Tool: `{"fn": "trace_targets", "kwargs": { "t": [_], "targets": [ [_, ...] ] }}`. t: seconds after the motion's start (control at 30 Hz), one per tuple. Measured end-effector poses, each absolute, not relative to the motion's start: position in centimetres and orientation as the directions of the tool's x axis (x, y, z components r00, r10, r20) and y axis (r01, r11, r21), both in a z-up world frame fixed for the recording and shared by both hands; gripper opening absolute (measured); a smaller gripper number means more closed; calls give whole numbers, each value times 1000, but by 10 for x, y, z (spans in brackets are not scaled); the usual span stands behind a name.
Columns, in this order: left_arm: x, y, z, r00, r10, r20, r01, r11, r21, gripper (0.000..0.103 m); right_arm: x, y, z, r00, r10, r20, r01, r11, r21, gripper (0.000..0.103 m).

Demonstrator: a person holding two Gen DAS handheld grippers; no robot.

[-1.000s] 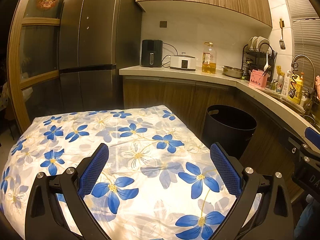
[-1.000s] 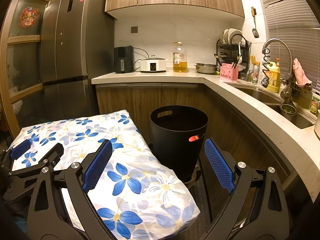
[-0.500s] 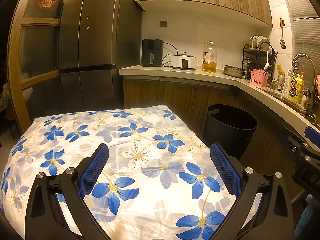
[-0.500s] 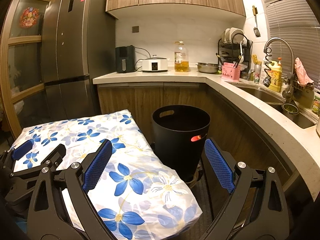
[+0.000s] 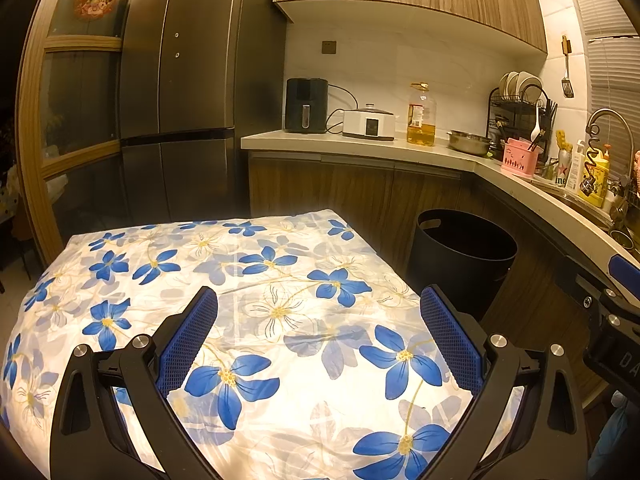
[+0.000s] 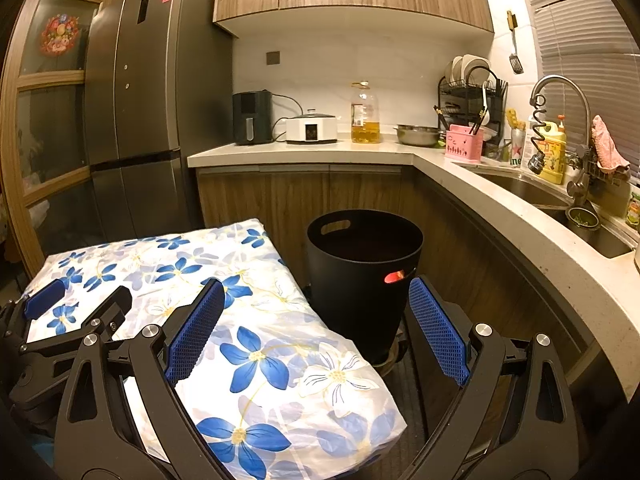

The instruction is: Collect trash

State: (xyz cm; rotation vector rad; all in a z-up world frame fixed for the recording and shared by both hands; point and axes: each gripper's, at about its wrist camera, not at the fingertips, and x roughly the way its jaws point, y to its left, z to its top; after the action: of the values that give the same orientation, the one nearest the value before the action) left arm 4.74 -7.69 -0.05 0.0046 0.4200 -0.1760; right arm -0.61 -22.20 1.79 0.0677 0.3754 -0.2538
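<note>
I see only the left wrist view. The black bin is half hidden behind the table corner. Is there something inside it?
Observer: From the right wrist view, a red-orange glow shows through the handle slot of the black bin near its rim; what it is, I cannot tell.
Operator: Does the bin touch the flowered cloth?
Observer: No. The bin stands on the floor beside the flowered cloth, with a dark gap between them.
Operator: My view shows only a blue tip of the right gripper. Is it open?
Observer: Yes. The right gripper is open and holds nothing.
Operator: And mine from outside?
Observer: The left gripper hangs over the cloth's left part, also open.
</note>
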Motion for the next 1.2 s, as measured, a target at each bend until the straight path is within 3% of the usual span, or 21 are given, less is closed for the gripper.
{"fn": "trace_targets", "kwargs": {
  "t": [1.2],
  "targets": [
    [47, -77, 0, 899, -166, -405, 168, 985, -30, 97, -7, -225, 16, 900, -225, -374, 254, 967, 27, 92]
  ]
}}
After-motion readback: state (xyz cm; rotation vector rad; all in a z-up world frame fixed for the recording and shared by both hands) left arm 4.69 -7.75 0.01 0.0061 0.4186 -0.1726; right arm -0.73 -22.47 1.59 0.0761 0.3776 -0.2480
